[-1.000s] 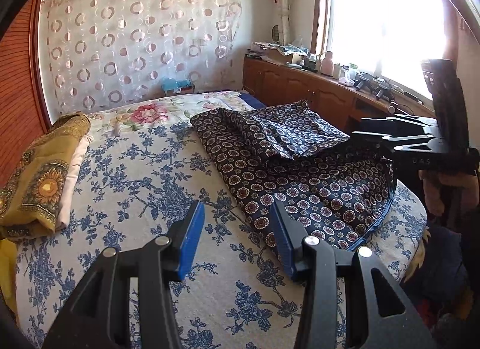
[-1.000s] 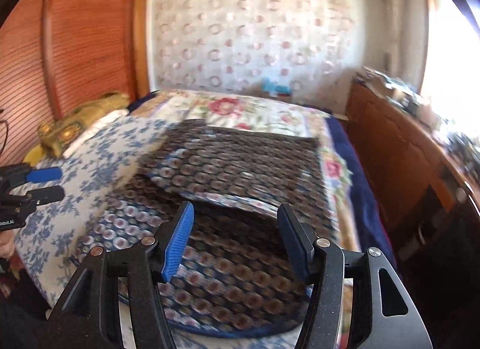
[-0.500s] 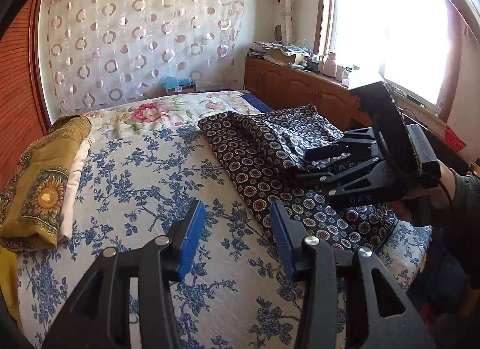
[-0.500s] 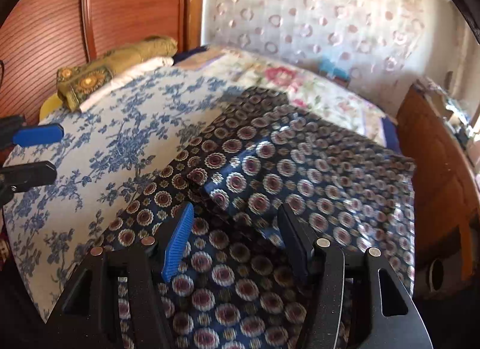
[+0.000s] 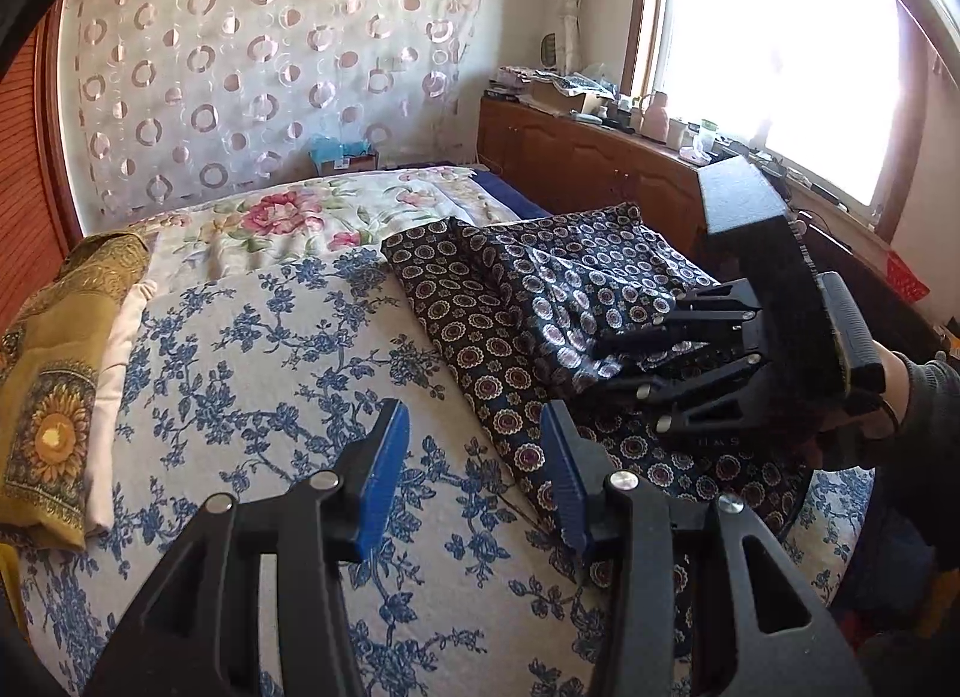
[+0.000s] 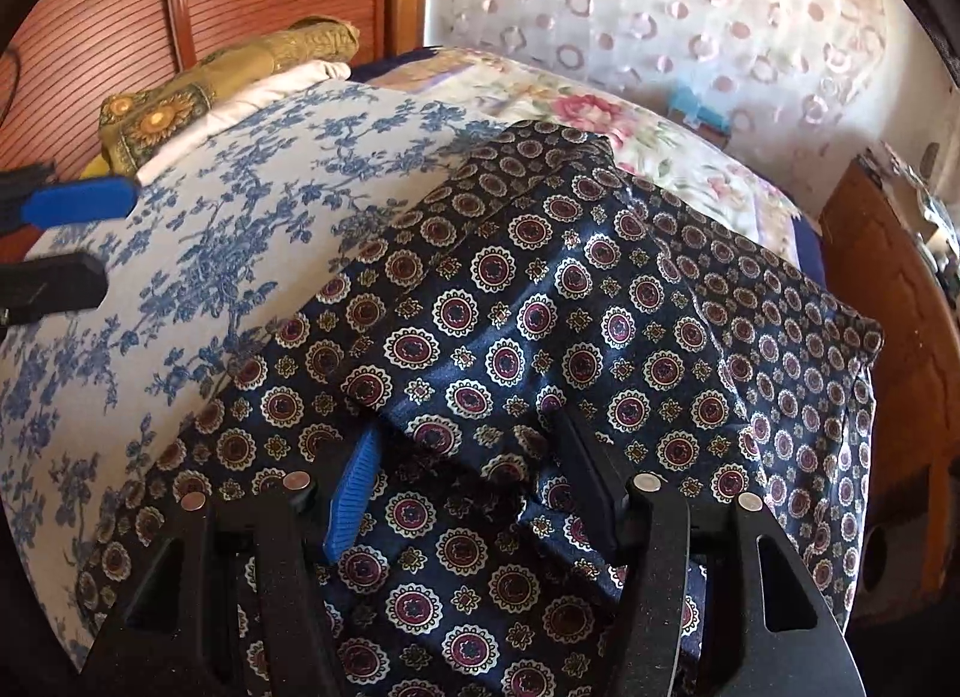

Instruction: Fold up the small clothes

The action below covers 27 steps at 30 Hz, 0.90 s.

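Note:
A dark navy garment with round medallion print [image 5: 540, 301] lies partly folded on the right side of the bed; it fills the right wrist view [image 6: 540, 337]. My left gripper [image 5: 474, 457] is open and empty, above the blue-flowered bedspread just left of the garment's near edge. My right gripper [image 6: 474, 457] is open and pressed low into the garment, with a raised fold of cloth between its fingers. In the left wrist view the right gripper [image 5: 618, 361] reaches in from the right over the garment. The left gripper's fingertips [image 6: 78, 199] show at the left edge of the right wrist view.
The bed [image 5: 240, 373] has a blue-flowered cover, with a pink-flowered quilt [image 5: 300, 217] at the far end. A folded mustard cloth on a white one [image 5: 54, 373] lies along the left edge. A wooden cabinet [image 5: 600, 157] with clutter runs under the window at right.
My right gripper has moved down and forward into the garment, so a fold now sits between its fingers. My left gripper has stayed nearly still.

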Motion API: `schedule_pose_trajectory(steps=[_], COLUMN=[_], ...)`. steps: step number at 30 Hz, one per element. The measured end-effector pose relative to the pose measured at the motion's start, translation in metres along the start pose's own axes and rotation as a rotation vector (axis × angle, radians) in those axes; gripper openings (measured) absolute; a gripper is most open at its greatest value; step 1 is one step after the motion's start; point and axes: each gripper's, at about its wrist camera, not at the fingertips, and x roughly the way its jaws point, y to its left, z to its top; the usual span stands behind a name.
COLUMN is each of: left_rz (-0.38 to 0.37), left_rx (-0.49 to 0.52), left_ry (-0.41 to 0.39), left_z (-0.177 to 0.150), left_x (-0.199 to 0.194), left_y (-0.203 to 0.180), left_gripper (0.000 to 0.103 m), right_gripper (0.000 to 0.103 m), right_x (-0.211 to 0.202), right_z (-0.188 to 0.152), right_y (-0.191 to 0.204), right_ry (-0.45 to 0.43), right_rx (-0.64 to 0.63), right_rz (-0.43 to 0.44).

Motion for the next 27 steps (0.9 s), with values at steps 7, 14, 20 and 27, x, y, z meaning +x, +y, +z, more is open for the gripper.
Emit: schedule_pose_trajectory(steps=[7,14,20,27], left_rz=[-0.007,-0.023,-0.026,-0.023], left_rx=[0.010,0.016,0.027,0.031], left_ry=[0.020,0.045,0.047,0.070], left_z=[0.008,0.014,0.016,0.015], left_x=[0.015,0.031,0.040,0.049], left_y=[-0.002,-0.005,-0.012,-0.015], left_gripper=[0.044,0.044,0.044,0.044], right_gripper=[0.004,0.004,0.013,0.051], right_x=[-0.026,-0.052,-0.047,-0.062], right_z=[0.009,0.026,0.023,0.019], right_y=[-0.024,-0.095,-0.170,-0.202], right_ry=[-0.080,-0.142,-0.130,-0.176], right_rx=[0.031,0.121,0.325,0.378], right_rz=[-0.008,-0.085,-0.107,-0.198])
